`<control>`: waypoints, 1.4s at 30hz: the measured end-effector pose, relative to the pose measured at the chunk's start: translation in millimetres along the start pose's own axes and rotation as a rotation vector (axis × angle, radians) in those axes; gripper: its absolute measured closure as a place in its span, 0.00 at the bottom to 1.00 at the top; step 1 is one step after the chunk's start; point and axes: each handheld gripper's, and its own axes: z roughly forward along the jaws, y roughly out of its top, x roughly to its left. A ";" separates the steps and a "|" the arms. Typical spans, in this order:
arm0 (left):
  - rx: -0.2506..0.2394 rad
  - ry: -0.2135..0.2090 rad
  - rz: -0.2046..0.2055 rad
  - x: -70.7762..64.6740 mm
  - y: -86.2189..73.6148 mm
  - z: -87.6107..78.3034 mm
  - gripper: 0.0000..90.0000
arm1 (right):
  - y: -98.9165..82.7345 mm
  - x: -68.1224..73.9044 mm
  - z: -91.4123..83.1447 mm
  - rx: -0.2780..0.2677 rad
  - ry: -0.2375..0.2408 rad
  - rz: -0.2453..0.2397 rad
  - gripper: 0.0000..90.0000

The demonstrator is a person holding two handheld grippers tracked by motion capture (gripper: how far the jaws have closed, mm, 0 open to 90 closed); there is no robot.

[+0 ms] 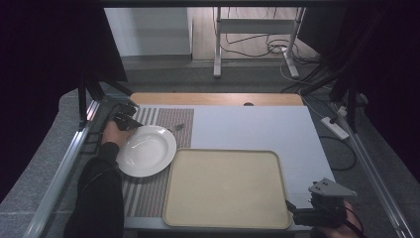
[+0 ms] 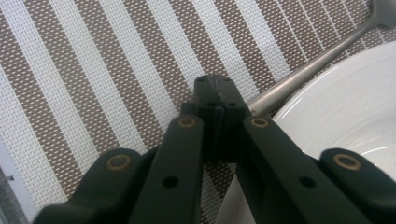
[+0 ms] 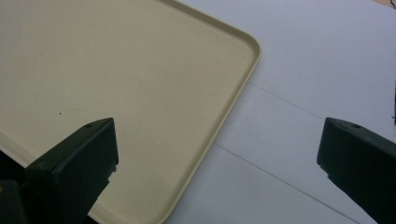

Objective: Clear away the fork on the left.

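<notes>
The left gripper (image 2: 215, 86) has its jaws pressed together at the end of the spoon (image 2: 308, 70) handle; whether the pads pinch it cannot be told. The spoon lies on the striped mat (image 2: 93, 70), its handle running under the rim of the plate (image 2: 345, 107). Lift slowly and draw away from the plate so the rim is not dragged. The right gripper (image 3: 217, 154) waits spread beside the tray (image 3: 116, 60).

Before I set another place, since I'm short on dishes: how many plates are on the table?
1. The white plate sits on the striped placemat, left of the tray; a metal utensil handle runs behind its rim.
</notes>
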 end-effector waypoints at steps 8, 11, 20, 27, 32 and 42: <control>-0.095 0.015 0.028 -12.1 15.1 -14.4 0.81 | 0.1 -0.1 0.3 0.004 0.000 0.000 0.00; -0.114 0.000 0.086 -25.9 24.8 -14.5 0.66 | 0.1 -0.2 0.5 0.004 0.001 0.001 0.00; -0.036 -0.053 0.190 -66.4 50.9 16.5 0.03 | 0.0 -0.1 0.3 0.003 0.001 0.000 0.00; 0.077 0.012 0.234 -82.3 63.4 41.8 0.04 | -0.3 -0.1 -0.1 0.000 0.002 -0.003 0.00; 0.060 0.008 0.228 -74.2 64.8 39.0 0.22 | -0.5 -0.2 -0.2 0.000 0.003 -0.003 0.00; 0.003 -0.006 0.190 -37.5 45.4 21.6 0.82 | -0.3 0.3 -0.2 0.003 0.002 -0.006 0.00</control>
